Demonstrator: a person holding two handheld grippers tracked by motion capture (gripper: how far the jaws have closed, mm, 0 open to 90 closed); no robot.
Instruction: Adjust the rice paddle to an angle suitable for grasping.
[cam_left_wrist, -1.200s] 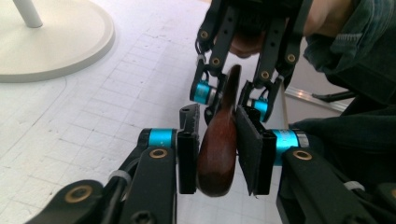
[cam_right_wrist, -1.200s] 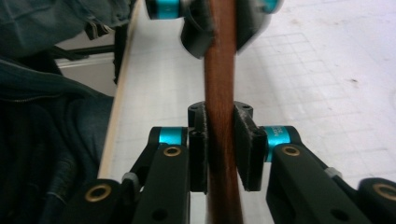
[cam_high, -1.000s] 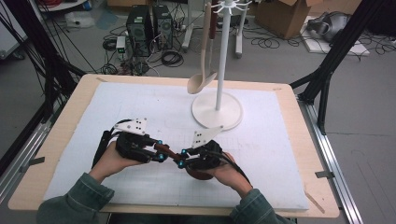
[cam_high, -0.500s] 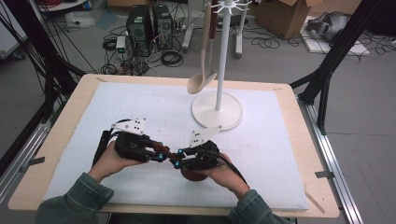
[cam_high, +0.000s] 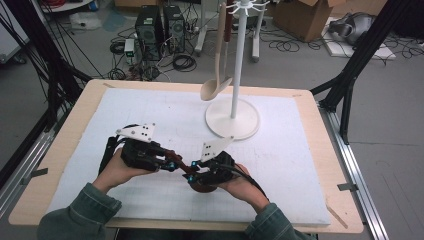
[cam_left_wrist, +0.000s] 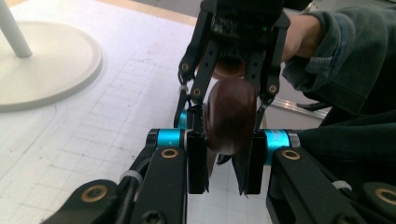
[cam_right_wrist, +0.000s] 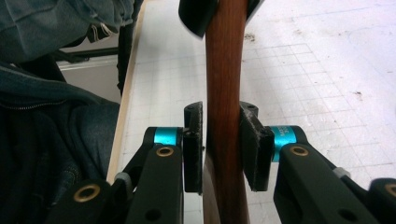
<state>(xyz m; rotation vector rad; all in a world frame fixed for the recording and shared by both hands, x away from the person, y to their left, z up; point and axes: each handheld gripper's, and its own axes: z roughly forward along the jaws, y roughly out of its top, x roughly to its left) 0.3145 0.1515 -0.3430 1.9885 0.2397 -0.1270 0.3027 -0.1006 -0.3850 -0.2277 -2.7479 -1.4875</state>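
A dark brown wooden utensil is held between both grippers just above the white mat, near the table's front middle. My left gripper is shut on one end of it. In the left gripper view the brown wood sits between the left gripper pads. My right gripper faces the left one and is shut on the same piece. Its own view shows the handle clamped in the right gripper and running away to the other gripper. The broad end lies under the right hand, partly hidden.
A white stand with a round base rises at the back middle of the mat, its base also in the left gripper view. A pale wooden spoon hangs from it. The table's front edge runs just behind the hands.
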